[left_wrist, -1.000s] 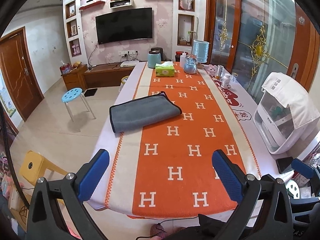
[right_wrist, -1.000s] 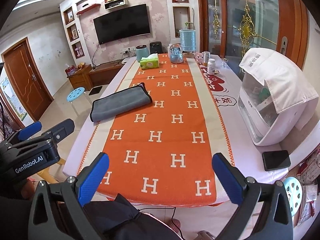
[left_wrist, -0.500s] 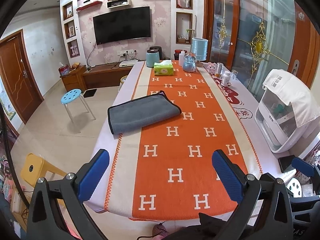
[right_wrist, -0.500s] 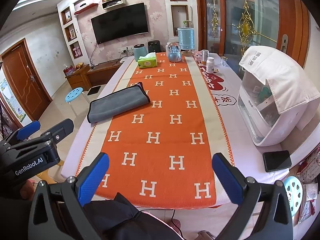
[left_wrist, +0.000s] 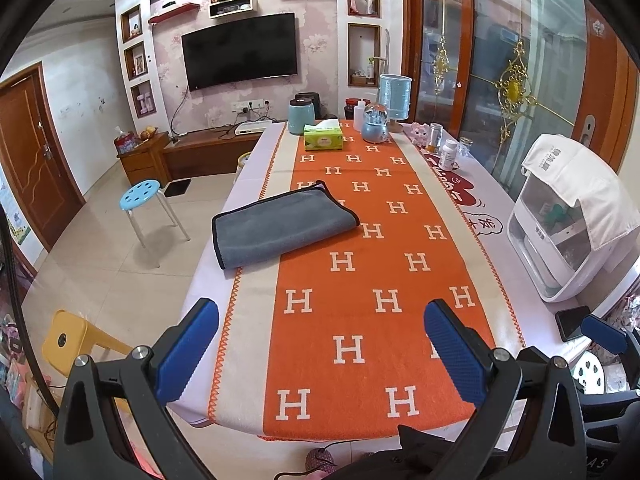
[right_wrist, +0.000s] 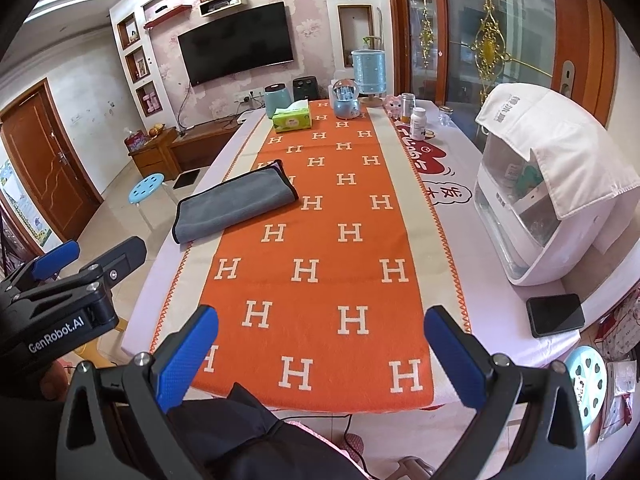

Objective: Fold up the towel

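A grey towel [left_wrist: 280, 226] with a dark edge lies folded on the left side of the long table, half on the orange runner [left_wrist: 372, 280]; it also shows in the right wrist view [right_wrist: 236, 204]. My left gripper [left_wrist: 320, 344] is open and empty, held above the table's near end, well short of the towel. My right gripper [right_wrist: 320, 348] is open and empty, also over the near end. The left gripper's body [right_wrist: 68, 300] shows at the left of the right wrist view.
A white appliance under a cloth [left_wrist: 576, 220] stands at the right edge, with a black phone [right_wrist: 556, 314] near it. A green tissue box [left_wrist: 322, 138], jars and bottles [left_wrist: 448, 154] fill the far end. A blue stool [left_wrist: 142, 194] and yellow stool [left_wrist: 68, 340] stand left of the table.
Both grippers have drifted slightly, so the table view shifts a little. The towel has not moved and both grippers stay open.
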The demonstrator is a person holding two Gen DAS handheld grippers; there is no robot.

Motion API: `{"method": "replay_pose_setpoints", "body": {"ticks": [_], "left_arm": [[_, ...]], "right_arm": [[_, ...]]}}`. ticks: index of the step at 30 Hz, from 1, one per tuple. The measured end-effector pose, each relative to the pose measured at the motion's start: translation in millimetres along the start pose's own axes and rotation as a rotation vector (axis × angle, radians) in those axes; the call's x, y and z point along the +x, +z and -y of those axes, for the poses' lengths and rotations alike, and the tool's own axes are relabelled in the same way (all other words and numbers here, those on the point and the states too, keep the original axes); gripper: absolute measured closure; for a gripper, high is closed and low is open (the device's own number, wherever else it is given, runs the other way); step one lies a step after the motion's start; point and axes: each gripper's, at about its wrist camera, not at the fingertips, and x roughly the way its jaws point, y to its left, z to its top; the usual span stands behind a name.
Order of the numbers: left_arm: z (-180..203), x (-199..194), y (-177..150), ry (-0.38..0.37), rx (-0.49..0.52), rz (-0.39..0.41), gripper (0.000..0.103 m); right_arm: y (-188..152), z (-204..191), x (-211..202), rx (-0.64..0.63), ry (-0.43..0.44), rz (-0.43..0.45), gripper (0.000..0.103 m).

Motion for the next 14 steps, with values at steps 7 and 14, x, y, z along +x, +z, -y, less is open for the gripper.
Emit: {"method": "replay_pose_setpoints", "body": {"ticks": [7,14], "left_arm": [[2.0,-2.8,-1.6,-0.009,0.009,-0.002,0.001],[3.2,-2.7,-2.2,-0.010,0.011,-0.003,0.001]], "right_arm": [[-2.4,1.6,-2.5,0.010,-0.007,-0.009,0.000],[-3.4,1.4,-3.6,0.011,-0.009,-0.014,0.000]]}}
